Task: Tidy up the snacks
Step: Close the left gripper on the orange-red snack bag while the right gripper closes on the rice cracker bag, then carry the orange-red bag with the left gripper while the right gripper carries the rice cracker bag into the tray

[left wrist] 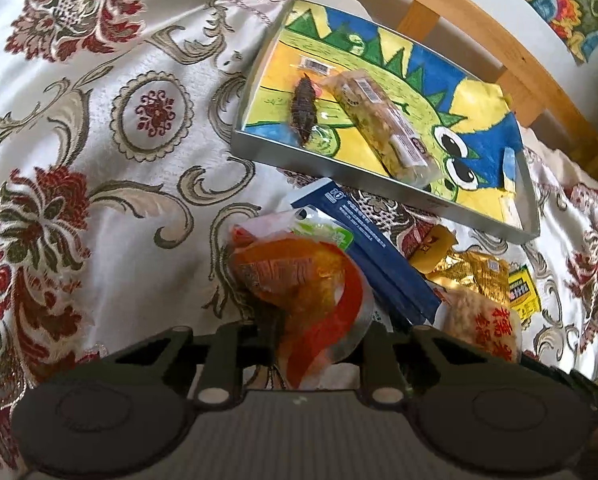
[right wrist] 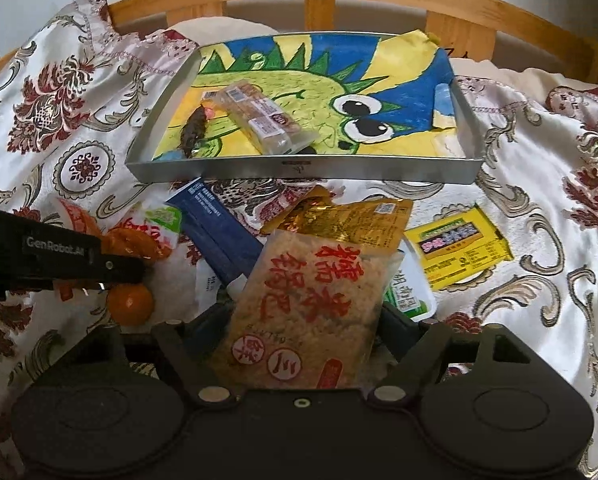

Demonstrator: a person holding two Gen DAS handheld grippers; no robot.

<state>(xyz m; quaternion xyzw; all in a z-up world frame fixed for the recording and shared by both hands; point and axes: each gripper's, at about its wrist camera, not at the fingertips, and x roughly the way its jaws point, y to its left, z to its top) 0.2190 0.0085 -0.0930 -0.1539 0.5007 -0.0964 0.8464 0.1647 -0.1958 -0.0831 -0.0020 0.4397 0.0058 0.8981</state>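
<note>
A metal tray (left wrist: 339, 164) (right wrist: 299, 168) lined with a dinosaur drawing holds a long clear-wrapped snack (left wrist: 383, 120) (right wrist: 263, 118) and a small dark snack (left wrist: 304, 108) (right wrist: 193, 130). My left gripper (left wrist: 299, 320) is shut on an orange-red snack packet (left wrist: 299, 276), in front of the tray; the right wrist view shows it at the left (right wrist: 131, 268). My right gripper (right wrist: 299, 320) is shut on a clear bag of rice crackers with red characters (right wrist: 311, 300) (left wrist: 483, 316). Loose snacks lie between the grippers and the tray.
A dark blue box (right wrist: 219, 224), a gold packet (right wrist: 359, 220), a yellow packet (right wrist: 459, 244) and a green-white packet (right wrist: 411, 296) lie on the floral bedspread (left wrist: 99, 120). A wooden bed rail (right wrist: 319, 4) runs behind the tray.
</note>
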